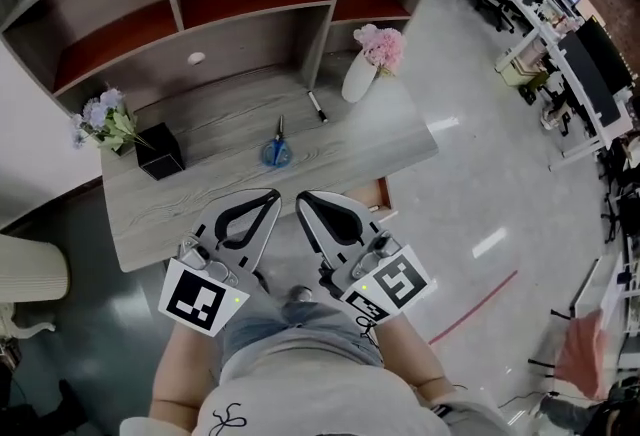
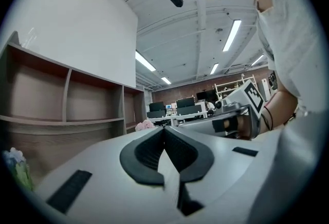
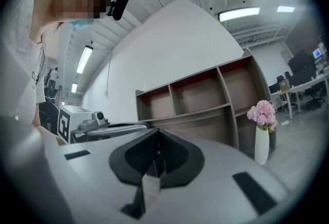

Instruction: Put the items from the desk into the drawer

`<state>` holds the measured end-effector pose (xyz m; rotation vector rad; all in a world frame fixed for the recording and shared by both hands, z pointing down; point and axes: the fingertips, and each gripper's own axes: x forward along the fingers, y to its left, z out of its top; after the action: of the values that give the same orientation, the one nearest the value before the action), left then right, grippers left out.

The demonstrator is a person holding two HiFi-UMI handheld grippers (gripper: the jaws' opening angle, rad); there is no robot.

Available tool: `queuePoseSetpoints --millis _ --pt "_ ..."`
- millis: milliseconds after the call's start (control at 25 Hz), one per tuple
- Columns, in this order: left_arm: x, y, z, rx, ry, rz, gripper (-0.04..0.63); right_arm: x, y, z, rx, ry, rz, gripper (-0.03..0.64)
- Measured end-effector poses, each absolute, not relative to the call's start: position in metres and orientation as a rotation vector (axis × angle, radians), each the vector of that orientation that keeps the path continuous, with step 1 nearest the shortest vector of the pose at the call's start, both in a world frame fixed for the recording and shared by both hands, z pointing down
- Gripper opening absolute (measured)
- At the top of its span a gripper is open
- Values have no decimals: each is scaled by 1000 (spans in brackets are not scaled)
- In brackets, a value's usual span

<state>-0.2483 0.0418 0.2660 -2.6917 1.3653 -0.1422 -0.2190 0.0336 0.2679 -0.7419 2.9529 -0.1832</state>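
Blue-handled scissors (image 1: 277, 149) lie mid-desk, and a black pen (image 1: 316, 106) lies farther back to their right. The grey wood desk (image 1: 200, 189) runs below a shelf unit. Under its right front corner a brown drawer edge (image 1: 383, 194) pokes out slightly. My left gripper (image 1: 271, 194) (image 2: 164, 128) and right gripper (image 1: 304, 196) (image 3: 157, 130) hover side by side at the desk's front edge, close to my body. Both are shut with nothing between their jaws, tips pointing towards the desk. Each gripper view looks over the desk and shows none of the desk's items on the surface.
A white vase (image 1: 357, 77) (image 3: 261, 144) with pink flowers (image 1: 381, 46) stands at the desk's back right. At the back left a black box (image 1: 159, 152) holds pale flowers (image 1: 104, 119). The shelf unit (image 1: 180, 14) rises behind the desk. Office desks (image 1: 560, 34) stand far right.
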Motion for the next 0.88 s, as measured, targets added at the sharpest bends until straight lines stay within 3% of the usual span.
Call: queuePoseSetpoints --millis 400,880 --pt "-315 -42 252 -2809 1126 -127 8 -283 -46 261 -1008 2894 -200 9" --pt "-339 -83 272 -2942 848 -149 8 -299 -109 309 -1368 2812 -377 10"
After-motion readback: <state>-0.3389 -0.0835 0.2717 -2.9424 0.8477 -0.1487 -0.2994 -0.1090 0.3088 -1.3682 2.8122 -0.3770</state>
